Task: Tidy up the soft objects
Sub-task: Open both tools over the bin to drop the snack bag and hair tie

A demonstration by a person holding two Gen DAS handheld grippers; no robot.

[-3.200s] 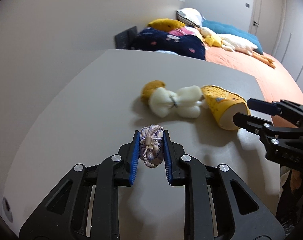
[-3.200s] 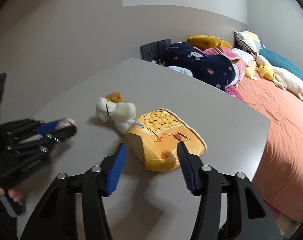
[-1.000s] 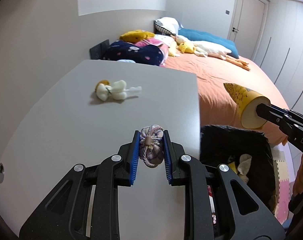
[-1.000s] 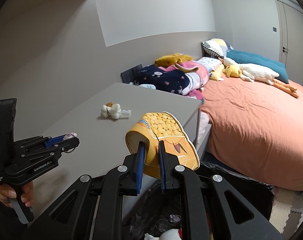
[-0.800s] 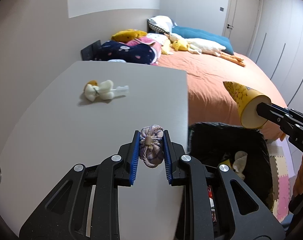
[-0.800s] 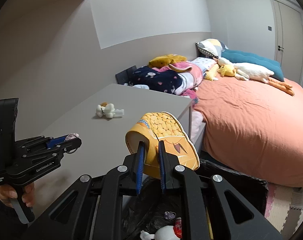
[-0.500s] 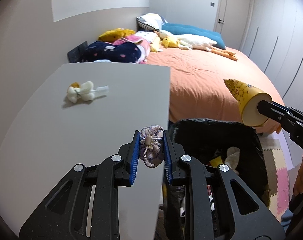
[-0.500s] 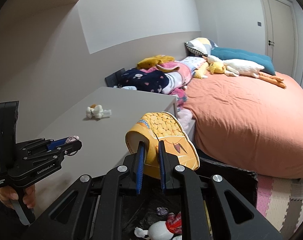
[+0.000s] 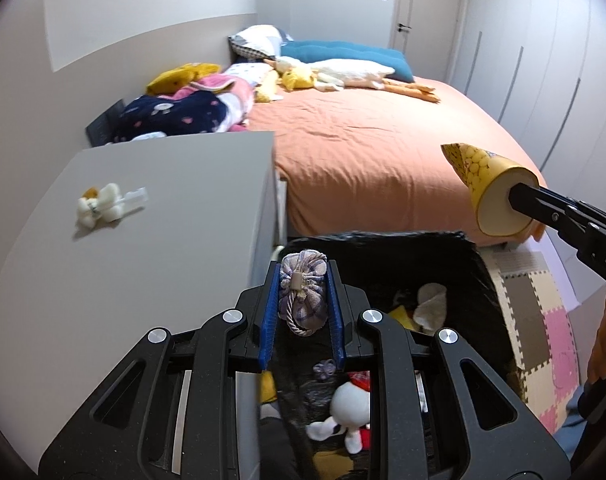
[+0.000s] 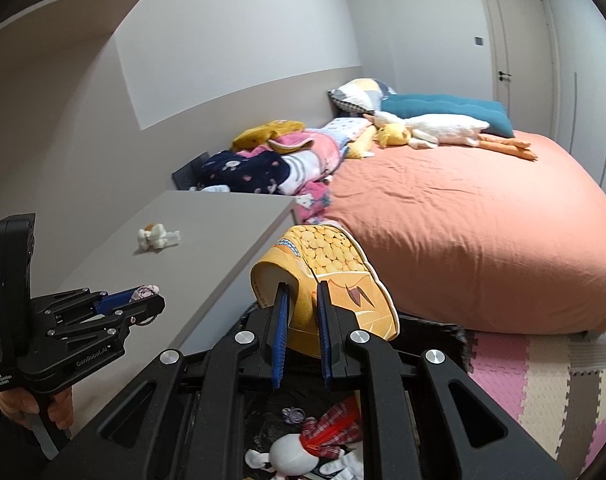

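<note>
A: Since a moment ago we have carried both toys off the bench (image 9: 155,216); the black bin (image 9: 479,264) now sits right under us, where before it only showed at the frame's edge. So we judge the drop comes next.

B: Our left hand-held gripper (image 9: 302,300) is clenched on the lilac fabric pouch (image 9: 303,286), hanging over the bin's near rim at about 6 o'clock. The right hand-held gripper (image 10: 301,320) is clamped on the yellow corn-print plush (image 10: 327,276), above the bin too.

A: One small white plush (image 9: 101,208) is left on the bench at 10 o'clock, well apart from us.

B: The left view shows deeper into the bin: a yellow piece and a cream piece at its far side. The right view alone shows the hand (image 10: 43,408) gripping the left tool's handle, and a plaid-dressed white doll (image 10: 303,448) at 6 o'clock.
</note>
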